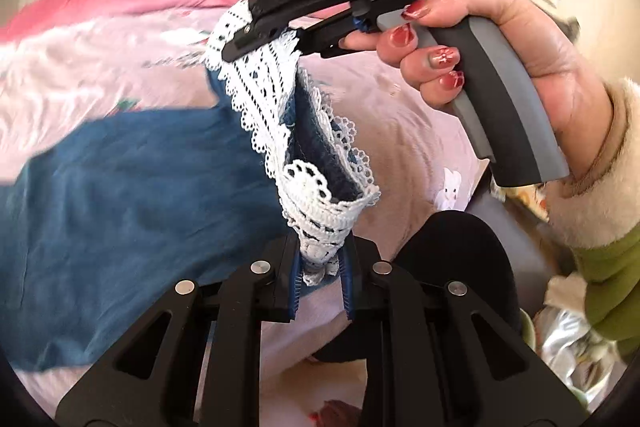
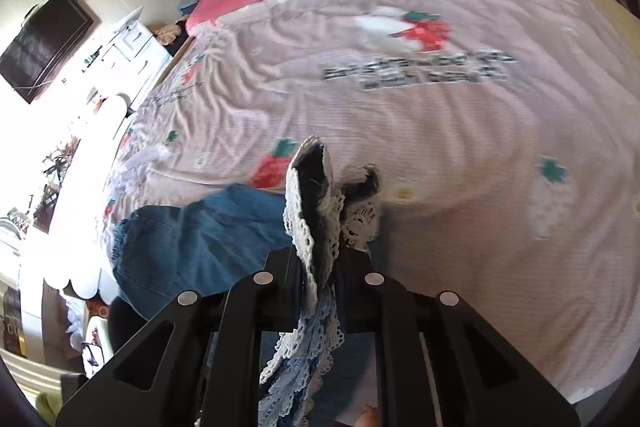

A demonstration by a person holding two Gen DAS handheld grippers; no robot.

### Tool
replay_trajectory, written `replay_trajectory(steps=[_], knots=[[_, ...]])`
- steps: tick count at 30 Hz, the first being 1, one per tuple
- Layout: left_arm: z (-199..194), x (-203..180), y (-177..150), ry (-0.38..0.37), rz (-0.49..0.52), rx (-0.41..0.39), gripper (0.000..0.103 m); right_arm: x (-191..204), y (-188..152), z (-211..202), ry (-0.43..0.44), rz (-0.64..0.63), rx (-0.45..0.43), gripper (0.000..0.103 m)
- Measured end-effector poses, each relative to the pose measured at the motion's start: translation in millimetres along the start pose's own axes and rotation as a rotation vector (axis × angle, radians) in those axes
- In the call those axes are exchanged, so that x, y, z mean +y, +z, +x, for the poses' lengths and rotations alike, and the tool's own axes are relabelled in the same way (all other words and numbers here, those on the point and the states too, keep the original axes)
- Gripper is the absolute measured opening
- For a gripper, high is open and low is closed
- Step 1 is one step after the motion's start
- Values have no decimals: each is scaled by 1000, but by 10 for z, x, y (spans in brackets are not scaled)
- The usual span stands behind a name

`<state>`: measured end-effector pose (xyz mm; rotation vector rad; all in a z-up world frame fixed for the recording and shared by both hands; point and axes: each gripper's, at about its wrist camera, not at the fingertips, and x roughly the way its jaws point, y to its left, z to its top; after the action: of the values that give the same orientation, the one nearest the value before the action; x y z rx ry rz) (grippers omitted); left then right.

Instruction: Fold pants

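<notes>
The lace hem point(image 1: 320, 227) of the pants point(image 1: 120, 179) is pinched between the fingers of both the left gripper point(image 1: 320, 283) and the right gripper point(image 2: 318, 279) and held raised above the bed point(image 2: 440, 131) — the denim trails below, no fold yet laid flat — so most of the folding is judged to remain.

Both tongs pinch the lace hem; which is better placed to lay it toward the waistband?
Probably the left gripper: its camera looks along the blue pants; the right gripper holds higher.
</notes>
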<state>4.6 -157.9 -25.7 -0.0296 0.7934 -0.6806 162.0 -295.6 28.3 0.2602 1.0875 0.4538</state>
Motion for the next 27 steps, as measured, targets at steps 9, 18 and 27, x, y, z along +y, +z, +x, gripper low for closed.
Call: replay_trajectory(steps=[9,18,27], knots=[[-452,704,-315,13,-187,-22,9,888,87,674,-69,-96,69,12],[-522,871,-531,9,-243,24,13,1250,65,1237,-172,-149,162,18],[-554,827,-545,34,-261,9,29,1379,62,1212,-94,-170,179,41]])
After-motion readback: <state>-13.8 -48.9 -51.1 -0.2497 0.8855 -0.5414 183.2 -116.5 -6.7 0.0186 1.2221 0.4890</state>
